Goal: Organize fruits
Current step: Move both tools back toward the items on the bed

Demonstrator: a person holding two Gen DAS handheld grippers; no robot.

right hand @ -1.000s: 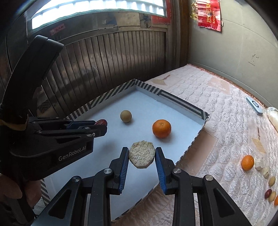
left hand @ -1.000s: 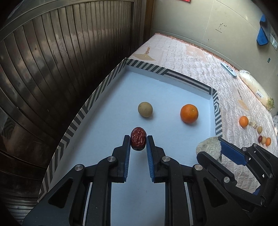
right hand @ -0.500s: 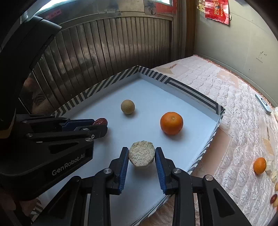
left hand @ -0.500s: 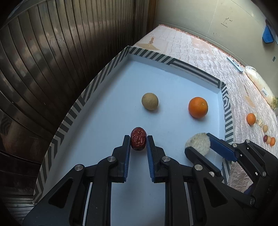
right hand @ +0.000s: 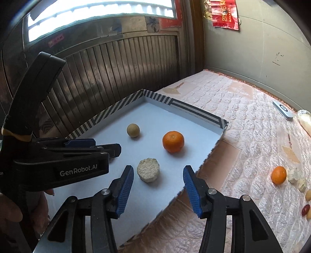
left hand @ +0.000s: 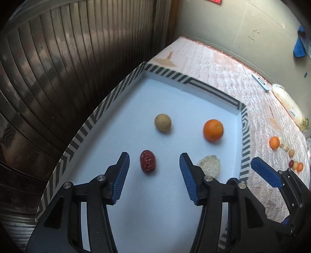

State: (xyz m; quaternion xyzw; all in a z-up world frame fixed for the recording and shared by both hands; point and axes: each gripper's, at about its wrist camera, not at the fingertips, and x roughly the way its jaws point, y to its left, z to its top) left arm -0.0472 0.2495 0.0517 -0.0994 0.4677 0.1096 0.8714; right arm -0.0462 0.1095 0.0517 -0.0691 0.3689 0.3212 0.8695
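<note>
While jaws open (both pairs, nothing gripped), red date [left hand: 147,164] lies lengthwise along left gripper [left hand: 153,171].

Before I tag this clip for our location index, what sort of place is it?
Probably a room in a home, used as a makeshift work spot: a quilted mattress serves as the surface, a slatted wooden door stands behind it, and a red paper decoration hangs on the plain wall.

A home: quilted bedspread [right hand: 243,124], slatted wooden door [right hand: 126,66], red wall hanging [right hand: 225,15].
</note>
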